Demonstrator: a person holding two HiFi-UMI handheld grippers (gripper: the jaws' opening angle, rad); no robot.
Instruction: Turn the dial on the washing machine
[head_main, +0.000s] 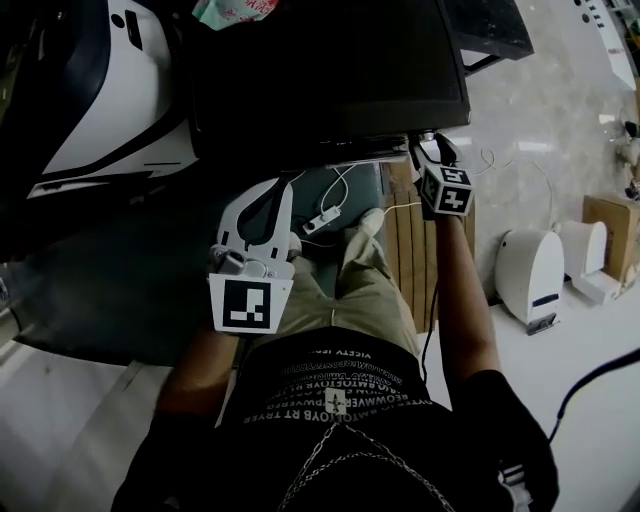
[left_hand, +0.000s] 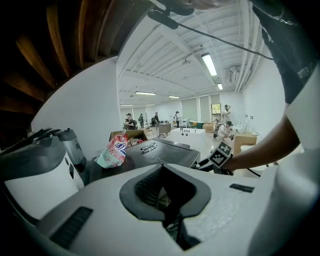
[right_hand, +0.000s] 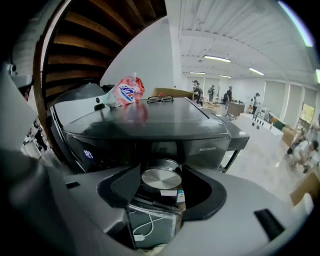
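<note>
A dark washing machine (head_main: 330, 70) fills the top of the head view. Its round brushed-metal dial (right_hand: 161, 178) sits on the front panel, seen end-on in the right gripper view. My right gripper (right_hand: 162, 187) is up against that panel (head_main: 432, 150), with the dial between its widely spread jaws. A small gap shows on each side, and the pads do not press on it. From the head view the dial is hidden under the machine's front edge. My left gripper (head_main: 272, 195) hangs lower, above the person's knee, well short of the machine. Its jaws (left_hand: 165, 192) are drawn together on nothing.
A red-and-white detergent pouch (right_hand: 125, 92) and a pair of glasses (right_hand: 160, 99) lie on the machine's lid. A white appliance (head_main: 110, 90) stands to the machine's left. Below, a white power strip with cable (head_main: 322, 222) lies on the floor beside wooden slats (head_main: 400, 240). White devices (head_main: 530, 270) stand at the right.
</note>
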